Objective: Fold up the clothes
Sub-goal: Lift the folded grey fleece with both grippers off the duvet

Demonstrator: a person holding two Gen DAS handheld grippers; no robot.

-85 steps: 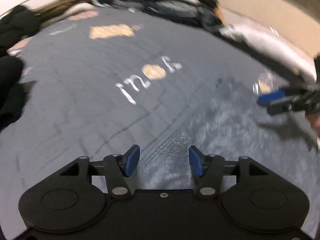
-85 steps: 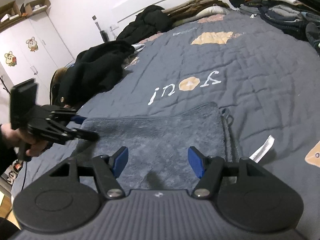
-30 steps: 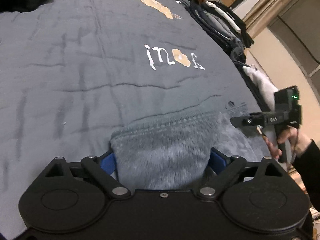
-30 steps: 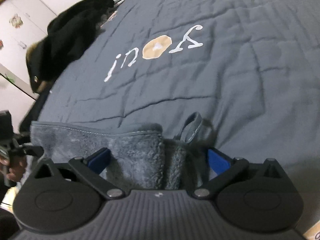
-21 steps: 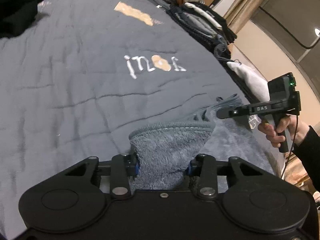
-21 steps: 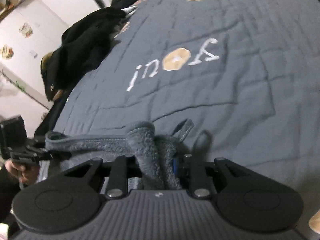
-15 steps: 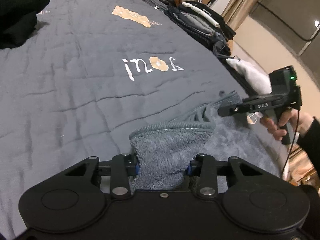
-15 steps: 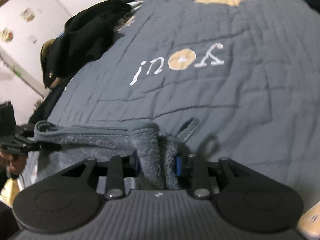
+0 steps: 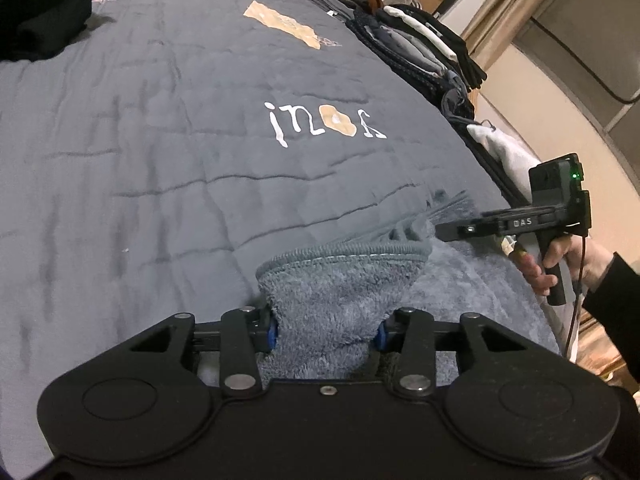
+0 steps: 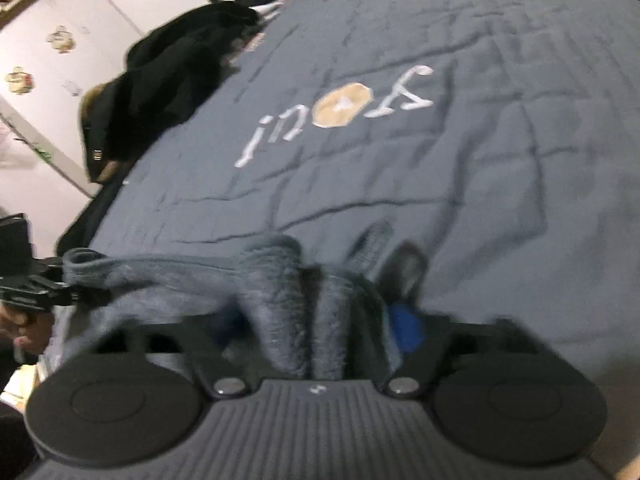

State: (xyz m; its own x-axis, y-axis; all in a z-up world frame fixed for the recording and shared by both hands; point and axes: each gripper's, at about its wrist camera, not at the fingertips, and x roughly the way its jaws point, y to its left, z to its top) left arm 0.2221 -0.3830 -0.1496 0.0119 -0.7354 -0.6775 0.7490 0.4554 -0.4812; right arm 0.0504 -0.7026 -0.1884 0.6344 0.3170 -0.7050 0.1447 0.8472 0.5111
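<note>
Gripping a fluffy grey garment [image 9: 344, 292], my left gripper [image 9: 326, 330] pinches one corner of its stitched hem, and my right gripper [image 10: 320, 320] clamps the bunched opposite corner. A second ago both sets of fingers stood wide around the cloth; now they are closed and the far edge has lifted off the grey bedspread [image 9: 160, 140], so I judge a fold is under way. From the left view, a stack of folded clothes [image 9: 420, 48] sits at one o'clock. Only the blurred right view shows a black coat [image 10: 172, 80] at ten o'clock.
</note>
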